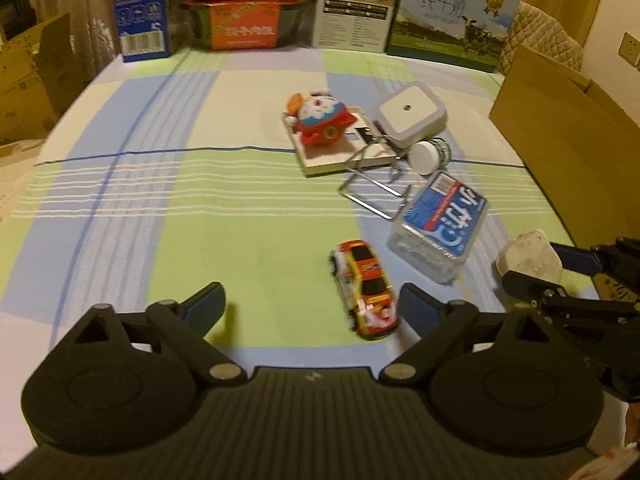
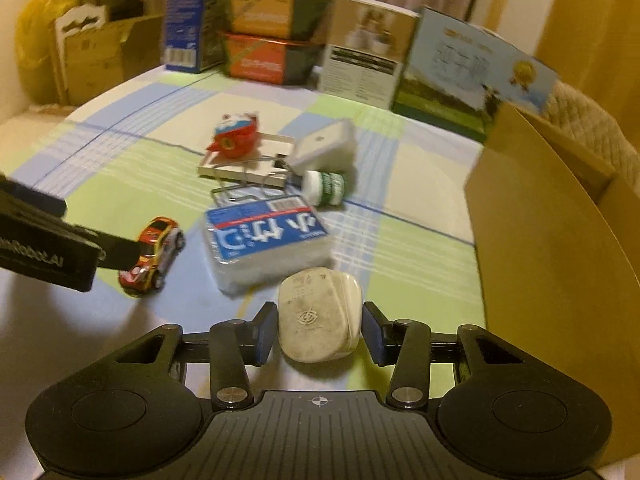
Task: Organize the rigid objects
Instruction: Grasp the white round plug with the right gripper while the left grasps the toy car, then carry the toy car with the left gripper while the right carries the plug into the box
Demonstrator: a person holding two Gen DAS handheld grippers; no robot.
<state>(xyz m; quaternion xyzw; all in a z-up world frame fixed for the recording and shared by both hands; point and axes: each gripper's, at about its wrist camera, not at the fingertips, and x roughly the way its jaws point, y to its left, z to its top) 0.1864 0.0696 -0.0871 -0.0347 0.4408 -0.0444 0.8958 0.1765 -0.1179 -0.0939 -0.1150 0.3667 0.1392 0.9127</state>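
Observation:
An orange and yellow toy car [image 1: 364,288] lies on the checked tablecloth between the fingers of my left gripper [image 1: 310,296], close to the right finger; the jaws stand wide and touch nothing. In the right wrist view the same car [image 2: 154,250] sits beside the left gripper's finger. My right gripper [image 2: 320,332] has its blue pads against both sides of a dirty white plug [image 2: 318,316], which rests low over the cloth. From the left wrist view the plug [image 1: 528,256] shows at the right edge, between those pads.
A blue tissue pack [image 2: 268,240] lies just beyond the plug. Behind it are a wire stand [image 1: 376,188], a small white-capped bottle [image 1: 430,154], a white square device [image 1: 412,110] and a red plush toy [image 1: 320,120] on a flat box. An open cardboard box [image 2: 560,240] stands at the right; cartons line the back.

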